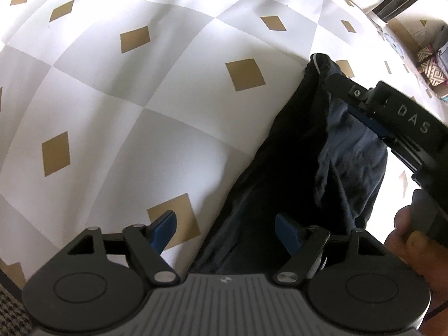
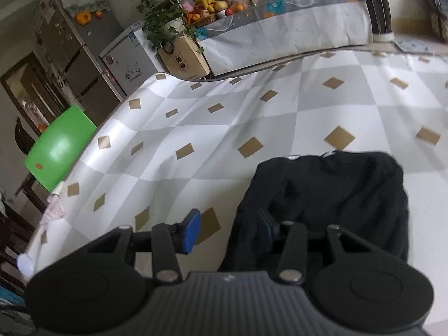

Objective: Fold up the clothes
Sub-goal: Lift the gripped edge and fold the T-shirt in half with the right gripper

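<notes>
Green chair [image 2: 60, 147], fruit basket [image 2: 205, 9], fridge [image 2: 81, 44]

Two wrist fisheyes, both close over the checked tabletop [image 1: 117, 128].

Left view looks steeply down past its tongs [image 1: 226, 231]; right tongs [image 1: 361, 112] enter at right edge. Right view faces shallower, across the tabletop to room clutter at top. Shared: dark garment [image 1: 302, 145], lower right in both, and the cloth.

Both grippers are black, with round hub discs, silver pivot screws and blue finger pads [image 1: 163, 231]. The right gripper [image 1: 361, 109] carries raised "DAS" lettering just beside its finger linkage
</notes>
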`<state>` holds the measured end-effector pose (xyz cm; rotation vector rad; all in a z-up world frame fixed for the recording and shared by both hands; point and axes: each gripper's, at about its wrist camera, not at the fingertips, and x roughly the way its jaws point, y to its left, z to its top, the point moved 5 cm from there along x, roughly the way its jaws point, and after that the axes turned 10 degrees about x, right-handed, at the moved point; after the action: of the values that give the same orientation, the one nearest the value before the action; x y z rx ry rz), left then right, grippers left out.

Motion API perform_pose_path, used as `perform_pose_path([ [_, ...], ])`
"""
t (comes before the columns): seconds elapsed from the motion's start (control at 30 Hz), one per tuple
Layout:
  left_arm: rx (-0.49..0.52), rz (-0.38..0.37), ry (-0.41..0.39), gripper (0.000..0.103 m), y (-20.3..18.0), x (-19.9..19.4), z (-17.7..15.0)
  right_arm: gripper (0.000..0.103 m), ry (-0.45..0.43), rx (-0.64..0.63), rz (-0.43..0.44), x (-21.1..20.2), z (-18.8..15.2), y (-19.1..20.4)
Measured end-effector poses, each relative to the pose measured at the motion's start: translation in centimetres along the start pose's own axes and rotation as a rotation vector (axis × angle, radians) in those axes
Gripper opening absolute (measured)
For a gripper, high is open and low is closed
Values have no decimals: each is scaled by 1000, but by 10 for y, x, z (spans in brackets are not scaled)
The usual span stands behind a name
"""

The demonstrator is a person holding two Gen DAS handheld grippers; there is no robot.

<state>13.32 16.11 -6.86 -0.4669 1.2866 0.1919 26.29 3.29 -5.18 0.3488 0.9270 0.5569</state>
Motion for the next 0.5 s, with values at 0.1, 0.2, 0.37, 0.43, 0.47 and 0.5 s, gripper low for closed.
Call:
perform_pose_path([
  [0.1, -26, -12, -8, 77, 0, -2, 3, 42, 3, -62, -33, 3, 7, 0],
  [0.2, -52, -18, -17, 77, 1, -2, 5, 42, 2, -122, -70, 11, 14, 2],
  [0.37, -84, -14, -7, 77, 4, 2, 8, 42, 12, -211, -113, 28, 22, 9],
  [0.43, -90, -1, -2, 77, 5, 5, 9, 41, 13, -241, -128, 34, 25, 12],
  [0.47, -91, 3, 1, 77, 5, 6, 10, 41, 13, -257, -135, 37, 26, 14],
  [0.5, -93, 6, 4, 77, 5, 7, 10, 41, 14, -276, -140, 40, 28, 17],
])
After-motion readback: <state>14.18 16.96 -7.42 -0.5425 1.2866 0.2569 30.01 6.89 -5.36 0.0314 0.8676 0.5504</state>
